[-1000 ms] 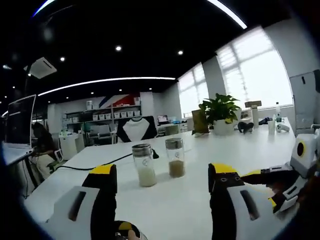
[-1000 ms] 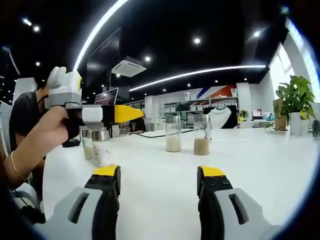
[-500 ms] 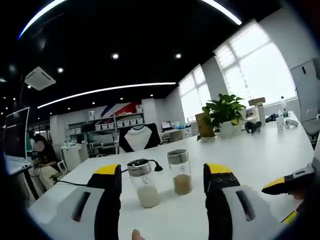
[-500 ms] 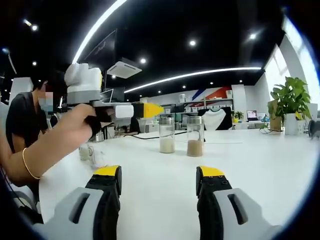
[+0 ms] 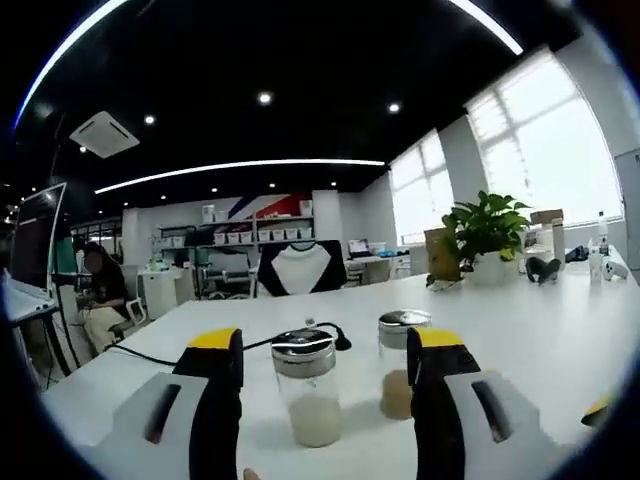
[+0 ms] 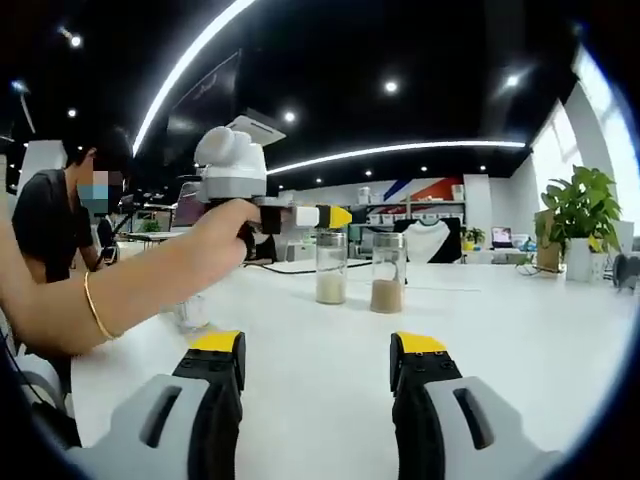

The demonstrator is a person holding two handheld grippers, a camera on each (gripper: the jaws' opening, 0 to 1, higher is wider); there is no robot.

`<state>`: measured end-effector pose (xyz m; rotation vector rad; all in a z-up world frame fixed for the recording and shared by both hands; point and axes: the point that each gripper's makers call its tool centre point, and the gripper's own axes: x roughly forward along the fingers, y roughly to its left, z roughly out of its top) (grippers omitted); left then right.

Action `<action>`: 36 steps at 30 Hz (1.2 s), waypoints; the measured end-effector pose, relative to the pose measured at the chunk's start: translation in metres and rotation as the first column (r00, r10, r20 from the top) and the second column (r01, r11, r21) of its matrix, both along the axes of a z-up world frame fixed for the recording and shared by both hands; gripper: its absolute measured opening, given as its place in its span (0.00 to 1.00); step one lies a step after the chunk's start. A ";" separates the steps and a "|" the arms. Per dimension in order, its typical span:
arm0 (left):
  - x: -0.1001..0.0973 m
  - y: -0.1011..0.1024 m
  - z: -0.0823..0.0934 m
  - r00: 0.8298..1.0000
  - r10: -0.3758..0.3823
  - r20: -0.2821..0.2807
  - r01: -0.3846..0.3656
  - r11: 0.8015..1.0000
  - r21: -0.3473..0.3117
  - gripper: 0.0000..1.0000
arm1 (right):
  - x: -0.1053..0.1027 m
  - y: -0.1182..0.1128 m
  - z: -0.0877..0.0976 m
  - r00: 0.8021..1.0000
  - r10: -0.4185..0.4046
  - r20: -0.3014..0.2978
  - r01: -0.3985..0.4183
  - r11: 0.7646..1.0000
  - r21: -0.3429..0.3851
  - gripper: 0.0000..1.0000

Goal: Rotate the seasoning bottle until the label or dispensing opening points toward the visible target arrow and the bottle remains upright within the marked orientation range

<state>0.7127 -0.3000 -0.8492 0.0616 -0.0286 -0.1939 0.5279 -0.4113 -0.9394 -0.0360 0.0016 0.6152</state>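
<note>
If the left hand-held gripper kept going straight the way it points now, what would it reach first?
Most likely the bottle with white powder, which sits between the open jaws of the left hand-held gripper; the brown-powder bottle stands just right, partly behind one jaw. Depth is uncertain.

Two seasoning bottles were seen standing side by side on the desk (image 5: 560, 340). In the left gripper view, one bottle (image 5: 308, 400) was framed between the left tool (image 5: 325, 385)'s jaws, the other bottle (image 5: 398, 365) partly hidden behind one jaw. A potted plant (image 5: 487, 235) was placed farther back.
</note>
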 end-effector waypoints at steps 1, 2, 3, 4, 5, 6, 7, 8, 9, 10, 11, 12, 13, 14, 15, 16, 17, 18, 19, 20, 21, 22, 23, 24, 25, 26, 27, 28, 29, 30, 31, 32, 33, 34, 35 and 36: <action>0.001 0.000 -0.001 1.000 0.003 -0.010 -0.003 1.000 -0.002 0.70 | 0.000 0.000 0.000 1.000 0.000 -0.002 0.000 1.000 0.000 0.58; 0.007 0.001 0.001 1.000 0.018 -0.013 -0.018 1.000 -0.009 0.70 | 0.000 0.000 0.000 1.000 0.000 -0.003 0.000 1.000 -0.002 0.58; 0.009 0.001 0.002 1.000 0.020 -0.009 -0.020 1.000 -0.011 0.70 | 0.001 0.000 -0.001 1.000 0.000 -0.004 0.000 1.000 -0.002 0.58; 0.013 0.003 0.006 0.999 0.033 0.005 -0.033 0.999 -0.025 0.70 | 0.001 0.000 -0.001 1.000 0.000 -0.004 0.000 1.000 -0.001 0.58; 0.016 0.005 0.009 0.999 0.040 0.013 -0.039 0.998 -0.048 0.69 | 0.001 -0.001 -0.001 1.000 -0.002 -0.005 0.002 1.000 -0.001 0.58; 0.019 0.005 0.010 0.999 0.040 0.017 -0.038 0.997 -0.064 0.69 | 0.002 -0.002 -0.001 1.000 -0.007 -0.006 0.007 1.000 0.000 0.57; 0.022 0.006 0.010 0.999 0.041 0.017 -0.039 0.996 -0.086 0.68 | 0.002 -0.002 0.000 1.000 -0.011 -0.006 0.011 1.000 0.001 0.57; 0.026 0.007 0.008 0.999 0.043 0.008 -0.042 0.994 -0.106 0.68 | 0.003 -0.003 0.000 1.000 -0.015 -0.005 0.015 1.000 0.002 0.57; 0.030 0.008 0.006 0.999 0.046 0.006 -0.045 0.993 -0.110 0.68 | 0.003 -0.004 0.000 1.000 -0.018 -0.006 0.018 1.000 0.003 0.56; 0.032 0.009 0.003 0.999 0.047 0.002 -0.046 0.993 -0.110 0.68 | 0.003 -0.005 0.000 1.000 -0.022 -0.007 0.022 1.000 0.002 0.56; 0.035 0.010 -0.002 0.999 0.049 -0.006 -0.050 0.993 -0.112 0.68 | 0.004 -0.005 -0.001 1.000 -0.024 -0.008 0.024 1.000 0.000 0.56; 0.044 0.011 -0.006 0.999 0.051 -0.015 -0.052 0.993 -0.110 0.68 | 0.004 -0.005 -0.001 1.000 -0.025 -0.009 0.025 1.000 -0.002 0.56; 0.047 0.011 -0.010 0.999 0.047 -0.027 -0.050 0.993 -0.106 0.68 | 0.004 -0.005 -0.001 1.000 -0.026 -0.010 0.026 1.000 -0.003 0.56; 0.048 0.010 -0.015 0.998 0.044 -0.037 -0.047 0.994 -0.103 0.68 | 0.004 -0.005 -0.002 1.000 -0.027 -0.012 0.027 1.000 -0.005 0.56; 0.050 0.008 -0.021 0.998 0.038 -0.051 -0.043 0.995 -0.095 0.68 | 0.005 -0.005 -0.002 1.000 -0.028 -0.014 0.028 1.000 -0.005 0.55; 0.051 0.007 -0.025 0.998 0.036 -0.061 -0.041 0.995 -0.091 0.68 | 0.005 -0.005 -0.003 0.999 -0.029 -0.016 0.028 1.000 -0.007 0.55; 0.052 0.005 -0.030 0.997 0.022 -0.074 -0.029 0.995 -0.092 0.68 | 0.005 -0.005 -0.004 0.999 -0.029 -0.019 0.029 1.000 -0.012 0.55; 0.053 0.004 -0.033 0.997 0.020 -0.077 -0.028 0.995 -0.093 0.68 | 0.005 -0.005 -0.004 0.999 -0.029 -0.019 0.029 0.999 -0.015 0.55; 0.055 0.004 -0.035 0.996 0.020 -0.084 -0.027 0.996 -0.087 0.67 | 0.005 -0.005 -0.004 0.999 -0.030 -0.018 0.030 0.999 -0.017 0.55; 0.055 0.004 -0.038 0.996 0.010 -0.092 -0.018 0.997 -0.078 0.66 | 0.005 -0.005 -0.004 0.999 -0.031 -0.016 0.030 0.999 -0.018 0.54; 0.055 0.002 -0.040 0.995 -0.009 -0.096 0.002 0.998 -0.069 0.65 | 0.005 -0.005 -0.004 0.999 -0.030 -0.016 0.030 0.999 -0.017 0.54; 0.055 0.002 -0.041 0.995 -0.017 -0.102 0.010 0.998 -0.068 0.64 | 0.005 -0.005 -0.004 0.999 -0.031 -0.016 0.030 0.999 -0.016 0.54; 0.055 0.002 -0.040 0.995 -0.014 -0.101 0.007 0.997 -0.072 0.63 | 0.005 -0.005 -0.004 0.999 -0.031 -0.016 0.031 0.999 -0.017 0.54; 0.051 0.001 -0.041 0.995 -0.015 -0.097 0.008 0.997 -0.071 0.63 | 0.005 -0.005 -0.004 0.999 -0.032 -0.017 0.032 0.999 -0.018 0.54; 0.051 0.000 -0.040 0.996 -0.020 -0.089 0.014 0.998 -0.069 0.61 | 0.005 -0.005 -0.004 0.999 -0.033 -0.017 0.032 0.999 -0.019 0.54; 0.052 -0.001 -0.037 0.997 -0.030 -0.074 0.025 0.998 -0.060 0.58 | 0.005 -0.005 -0.004 0.999 -0.032 -0.018 0.032 0.999 -0.020 0.54; 0.053 -0.001 -0.037 0.997 -0.023 -0.073 0.019 0.998 -0.060 0.57 | 0.005 -0.005 -0.004 0.999 -0.031 -0.018 0.031 0.999 -0.019 0.54; 0.053 -0.001 -0.037 0.997 -0.025 -0.070 0.022 0.998 -0.056 0.55 | 0.005 -0.005 -0.004 0.999 -0.030 -0.019 0.030 0.999 -0.019 0.54; 0.055 0.003 -0.036 0.998 -0.008 -0.062 0.004 0.998 -0.062 0.52 | 0.005 -0.005 -0.005 0.999 -0.030 -0.019 0.030 0.999 -0.020 0.54; 0.055 0.004 -0.037 0.998 -0.002 -0.061 -0.002 0.998 -0.060 0.50 | 0.005 -0.005 -0.005 0.999 -0.031 -0.018 0.031 0.999 -0.023 0.54; 0.056 0.005 -0.039 0.998 -0.001 -0.065 -0.002 0.999 -0.050 0.49 | 0.005 -0.005 -0.005 0.999 -0.032 -0.019 0.032 0.999 -0.025 0.53; 0.058 0.006 -0.040 0.998 -0.003 -0.070 -0.001 0.999 -0.049 0.48 | 0.005 -0.005 -0.005 0.999 -0.033 -0.020 0.032 0.999 -0.026 0.53; 0.059 0.007 -0.040 0.998 -0.006 -0.067 0.002 0.998 -0.057 0.48 | 0.005 -0.005 -0.005 0.999 -0.033 -0.020 0.032 0.999 -0.026 0.53; 0.061 0.008 -0.040 0.998 -0.005 -0.066 0.001 0.998 -0.063 0.47 | 0.005 -0.005 -0.005 0.999 -0.034 -0.020 0.033 0.999 -0.024 0.53; 0.061 0.009 -0.040 0.998 -0.005 -0.068 0.000 0.998 -0.062 0.45 | 0.005 -0.005 -0.005 0.999 -0.034 -0.020 0.034 0.999 -0.024 0.53; 0.059 0.012 -0.038 0.998 0.023 -0.059 -0.027 0.998 -0.056 0.44 | 0.005 -0.005 -0.005 0.999 -0.037 -0.020 0.036 0.999 -0.027 0.53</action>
